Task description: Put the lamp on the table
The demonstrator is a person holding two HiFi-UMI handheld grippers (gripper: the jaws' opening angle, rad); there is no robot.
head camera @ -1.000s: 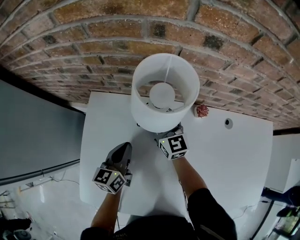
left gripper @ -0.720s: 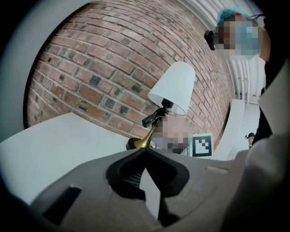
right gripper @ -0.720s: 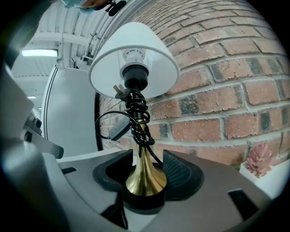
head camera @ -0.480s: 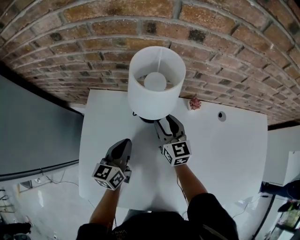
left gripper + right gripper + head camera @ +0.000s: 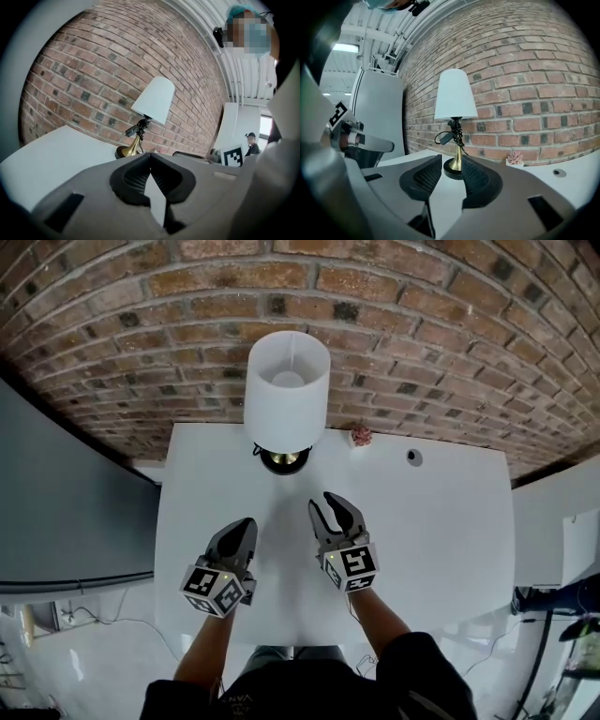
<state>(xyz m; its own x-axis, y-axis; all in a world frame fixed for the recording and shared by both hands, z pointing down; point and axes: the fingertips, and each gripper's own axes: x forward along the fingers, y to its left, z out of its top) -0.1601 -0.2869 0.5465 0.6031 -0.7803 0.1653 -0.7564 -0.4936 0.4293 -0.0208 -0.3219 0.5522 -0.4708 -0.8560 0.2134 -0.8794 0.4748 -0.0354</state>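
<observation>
- Head view: noted lamp (image 5: 286, 399) upright on white table (image 5: 441, 521), at far edge, left of centre, close against brick wall (image 5: 422, 334).
- Logged small pink ornament (image 5: 361, 435) just right of lamp, and a round hole (image 5: 412, 457) in the tabletop further right.
- Found left gripper (image 5: 246, 523) and right gripper (image 5: 326, 506) side by side over the near half of the table, well apart from lamp, both pointing toward the wall.
- Left gripper view: recorded jaws pressed together, nothing between them. Saw lamp (image 5: 152, 101) beyond the tips, gold base on the table, shade tilted by the lens.
- Right gripper view: recorded jaws moderately apart, just closed in from a wider gap, pads on nothing. Sighted lamp (image 5: 454, 98) through the gap, standing free further off; pink ornament (image 5: 515, 158) to its right by the wall.
</observation>
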